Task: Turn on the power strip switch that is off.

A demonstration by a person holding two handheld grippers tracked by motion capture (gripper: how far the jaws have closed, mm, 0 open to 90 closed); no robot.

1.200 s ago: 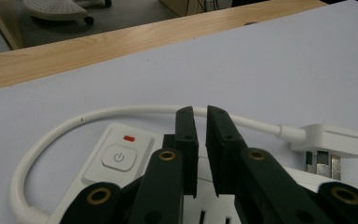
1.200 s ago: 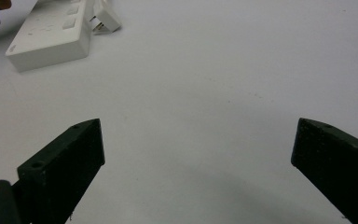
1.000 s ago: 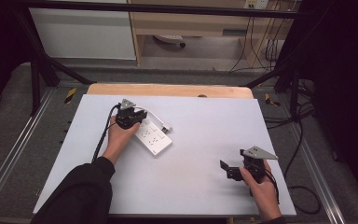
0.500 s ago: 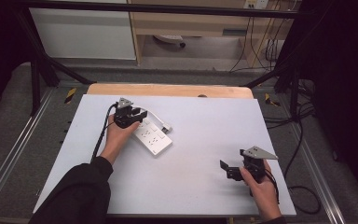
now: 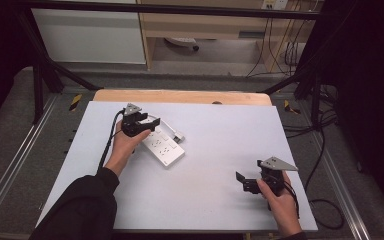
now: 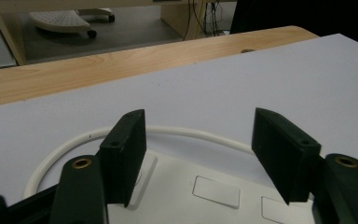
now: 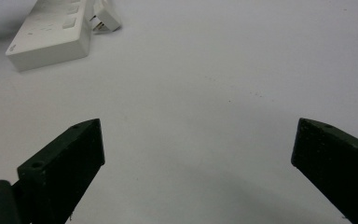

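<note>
A white power strip [image 5: 166, 150] lies left of the middle of the white table top [image 5: 220, 145], with its white cord [image 6: 191, 134] looped behind it and its plug [image 5: 179, 135] by its far side. My left gripper [image 5: 147, 125] hangs over the strip's near-left end [image 6: 200, 200]. Its jaws have just been opening and stand apart over the strip's top and the cord, the pads pressing on nothing. My right gripper [image 5: 243, 182] rests low at the front right, open and empty, looking across bare table toward the strip [image 7: 51, 32] and plug [image 7: 105, 21].
A wooden strip [image 5: 180, 96] runs along the table's far edge. Beyond it are black frame bars, a cabinet and cables on the floor. Metal rails flank the table on both sides.
The left gripper's jaws have spread apart over the power strip's end. Both hands have stayed where they were, and the strip has not shifted.
</note>
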